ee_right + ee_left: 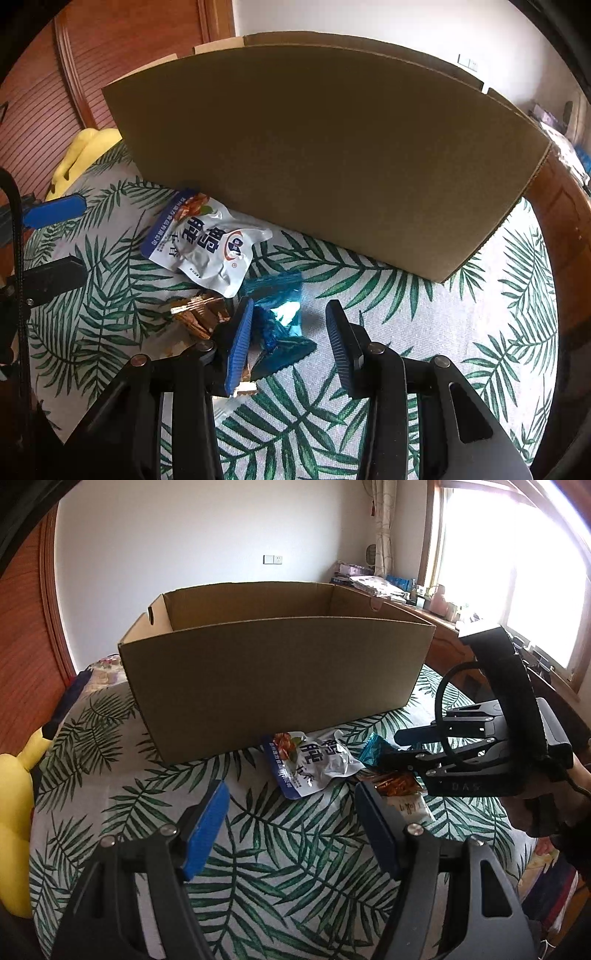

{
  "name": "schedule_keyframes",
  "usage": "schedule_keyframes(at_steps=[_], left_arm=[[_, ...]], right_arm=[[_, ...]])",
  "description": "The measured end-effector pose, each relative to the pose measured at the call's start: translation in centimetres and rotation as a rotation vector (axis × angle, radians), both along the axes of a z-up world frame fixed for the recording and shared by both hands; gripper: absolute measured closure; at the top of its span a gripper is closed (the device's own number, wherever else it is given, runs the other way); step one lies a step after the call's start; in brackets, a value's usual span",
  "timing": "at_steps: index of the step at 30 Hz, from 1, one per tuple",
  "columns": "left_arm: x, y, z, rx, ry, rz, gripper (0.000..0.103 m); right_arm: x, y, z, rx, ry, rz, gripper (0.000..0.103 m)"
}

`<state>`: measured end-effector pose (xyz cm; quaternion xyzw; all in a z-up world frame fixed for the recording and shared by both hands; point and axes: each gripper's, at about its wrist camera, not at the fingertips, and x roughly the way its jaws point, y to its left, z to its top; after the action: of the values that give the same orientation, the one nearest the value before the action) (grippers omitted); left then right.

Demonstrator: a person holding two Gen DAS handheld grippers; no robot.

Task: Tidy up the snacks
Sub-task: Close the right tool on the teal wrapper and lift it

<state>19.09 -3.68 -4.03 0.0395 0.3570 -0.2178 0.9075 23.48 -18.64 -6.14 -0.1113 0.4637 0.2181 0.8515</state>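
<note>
A big open cardboard box (273, 672) stands on the leaf-print cloth; it also fills the right wrist view (332, 155). In front of it lie a white snack pouch with blue print (314, 762) (207, 243), a shiny blue packet (375, 751) (280, 314) and a gold-brown packet (395, 784) (199, 314). My left gripper (291, 816) is open and empty, just short of the white pouch. My right gripper (290, 332) is open, low over the blue packet, which lies between its fingers; it also shows in the left wrist view (399, 746).
A yellow plush toy (14, 812) (85, 155) lies at the left edge of the cloth. A wooden wardrobe (44, 110) stands to the left. A wooden desk (443, 635) with clutter sits behind the box, under a bright window.
</note>
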Motion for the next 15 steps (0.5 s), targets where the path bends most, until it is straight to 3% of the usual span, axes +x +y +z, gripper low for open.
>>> schedule_keyframes(at_steps=[3, 4, 5, 9, 15], left_arm=[[0.3, -0.1, -0.1, -0.006, 0.003, 0.004, 0.033], [0.4, -0.2, -0.2, -0.008, 0.002, 0.006, 0.033], [0.5, -0.2, -0.2, -0.009, 0.002, 0.007, 0.033], [1.4, -0.8, -0.6, -0.005, 0.008, 0.015, 0.033], [2.9, -1.8, -1.2, -0.003, 0.018, 0.045, 0.033]], right_arm=[[0.0, 0.2, -0.2, -0.009, 0.000, 0.005, 0.067], [-0.1, 0.0, -0.1, -0.004, 0.002, 0.008, 0.076], [-0.2, -0.1, 0.0, -0.002, 0.002, 0.012, 0.078], [-0.9, -0.5, 0.2, -0.003, -0.021, 0.012, 0.080], [-3.6, -2.8, 1.4, 0.095, -0.067, -0.039, 0.080]])
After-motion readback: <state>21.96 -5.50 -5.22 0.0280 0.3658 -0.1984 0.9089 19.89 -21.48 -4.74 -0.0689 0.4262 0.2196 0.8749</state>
